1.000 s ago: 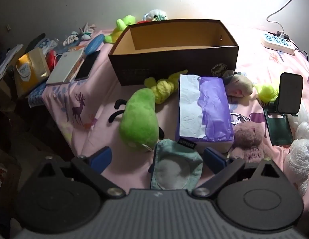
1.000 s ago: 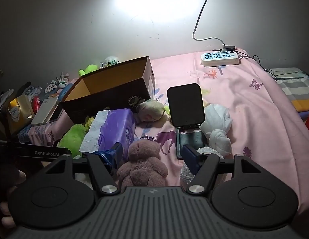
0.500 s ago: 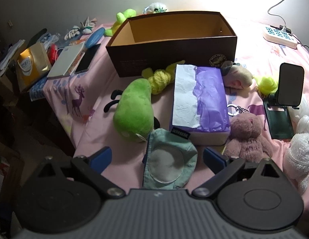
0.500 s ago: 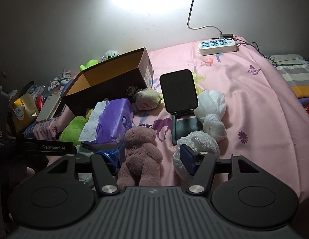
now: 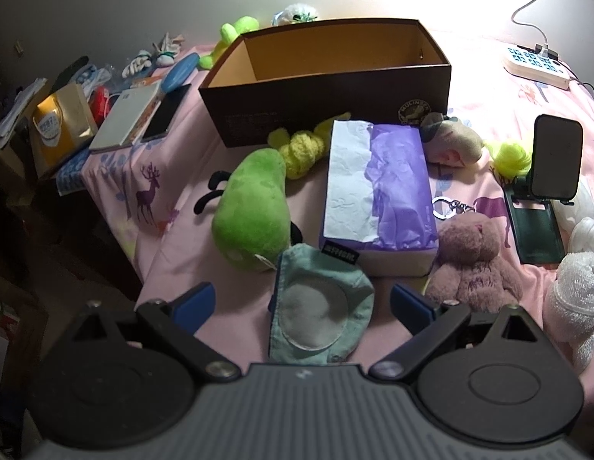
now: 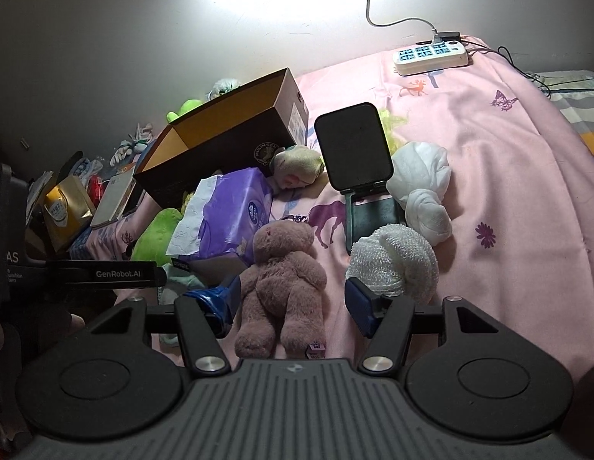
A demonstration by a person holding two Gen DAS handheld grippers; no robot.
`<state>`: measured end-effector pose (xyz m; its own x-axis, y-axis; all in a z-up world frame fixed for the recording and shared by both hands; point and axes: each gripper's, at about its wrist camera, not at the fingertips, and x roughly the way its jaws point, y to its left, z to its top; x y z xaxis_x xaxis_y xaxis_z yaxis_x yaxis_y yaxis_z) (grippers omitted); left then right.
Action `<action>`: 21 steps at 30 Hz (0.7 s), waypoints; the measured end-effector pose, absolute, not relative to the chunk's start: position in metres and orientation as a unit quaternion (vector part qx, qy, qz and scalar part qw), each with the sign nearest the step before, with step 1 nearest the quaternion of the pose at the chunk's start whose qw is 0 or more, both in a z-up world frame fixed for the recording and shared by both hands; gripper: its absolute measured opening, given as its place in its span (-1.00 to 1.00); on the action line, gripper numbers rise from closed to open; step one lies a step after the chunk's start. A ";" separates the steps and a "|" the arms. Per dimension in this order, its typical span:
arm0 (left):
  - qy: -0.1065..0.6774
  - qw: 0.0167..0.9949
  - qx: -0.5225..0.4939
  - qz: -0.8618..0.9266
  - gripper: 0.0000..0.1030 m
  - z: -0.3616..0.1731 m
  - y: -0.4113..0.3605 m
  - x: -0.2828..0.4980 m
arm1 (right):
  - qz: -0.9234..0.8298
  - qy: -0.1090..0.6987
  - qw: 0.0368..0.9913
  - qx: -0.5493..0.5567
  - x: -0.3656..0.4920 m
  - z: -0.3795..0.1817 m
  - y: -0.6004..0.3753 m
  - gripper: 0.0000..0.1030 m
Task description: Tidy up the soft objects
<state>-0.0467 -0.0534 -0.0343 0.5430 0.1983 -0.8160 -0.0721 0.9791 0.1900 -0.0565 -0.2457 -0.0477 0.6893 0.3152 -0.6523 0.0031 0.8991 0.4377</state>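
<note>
An open brown cardboard box (image 5: 327,76) stands at the back of the pink bed. My left gripper (image 5: 302,303) is open around a pale green cloth cap (image 5: 320,314) lying on the sheet. My right gripper (image 6: 291,303) is open around the legs of a mauve teddy bear (image 6: 285,276), also in the left wrist view (image 5: 473,257). A green plush (image 5: 255,211), a yellow plush (image 5: 301,149), a purple tissue pack (image 5: 377,191) and a beige plush (image 5: 450,142) lie before the box. White knit bundles (image 6: 396,264) lie right of the bear.
A black phone stand (image 6: 358,168) stands right of the tissue pack. A white power strip (image 6: 431,55) lies at the back right. Books and a phone (image 5: 136,115), a yellow bag (image 5: 55,126) and small toys sit at the bed's left edge, which drops off.
Both grippers have moved forward and lower. The cap now lies between the left fingers and the teddy bear between the right fingers. Both stay open.
</note>
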 end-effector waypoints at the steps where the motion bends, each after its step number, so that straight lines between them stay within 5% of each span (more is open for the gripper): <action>1: 0.473 0.875 0.066 0.077 0.90 -0.035 -0.053 -0.047 | 0.087 0.384 0.896 0.207 -0.057 -0.048 -0.246 -0.14; 21: 0.528 0.847 0.048 0.034 0.88 -0.080 -0.036 -0.054 | 0.074 0.404 0.886 0.215 -0.050 -0.064 -0.258 -0.14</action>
<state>-0.0542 -0.0358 -0.0802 0.4408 0.1079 -0.8911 -0.0075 0.9931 0.1166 -0.0502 -0.2576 -0.0637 0.6625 0.3043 -0.6845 0.0438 0.8964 0.4410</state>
